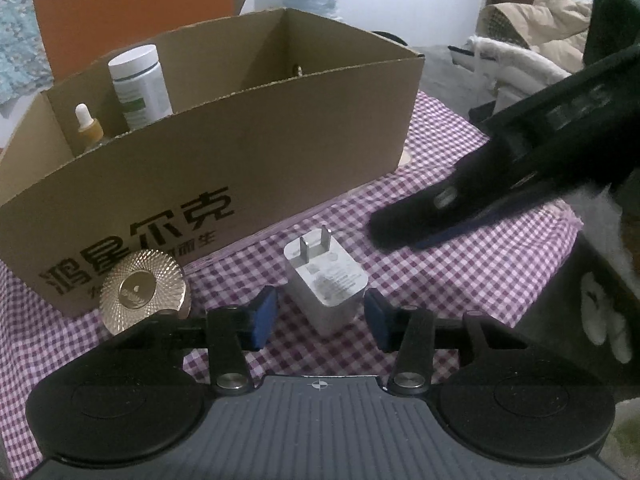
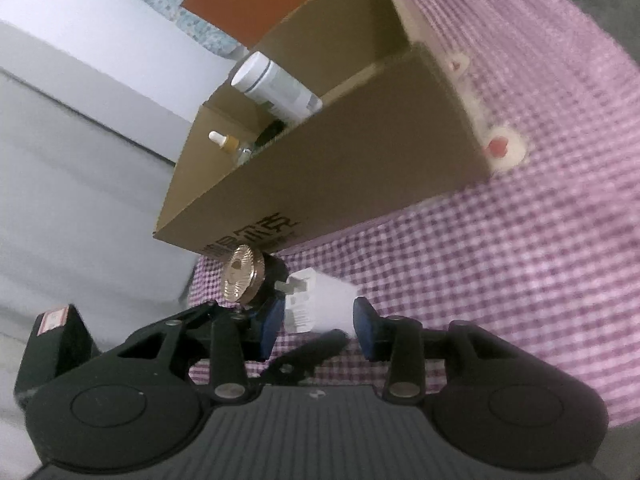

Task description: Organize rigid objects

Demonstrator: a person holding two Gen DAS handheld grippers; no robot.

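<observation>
A white plug charger (image 1: 326, 286) stands on the checked cloth, prongs up, between the open blue pads of my left gripper (image 1: 320, 314), not touching them. It also shows in the right wrist view (image 2: 320, 304). My right gripper (image 2: 316, 326) is open above the cloth, and in the left wrist view it is the dark shape at right (image 1: 420, 224). A gold round lid (image 1: 143, 292) leans by the cardboard box (image 1: 248, 152). In the box stand a white bottle (image 1: 140, 84) and a small dropper bottle (image 1: 89, 128).
The purple checked cloth (image 1: 460, 272) covers the table. An orange board (image 1: 132, 12) stands behind the box. Folded clothes (image 1: 532, 52) lie at the back right. A white patch with a red heart (image 2: 502, 148) lies beyond the box's right end.
</observation>
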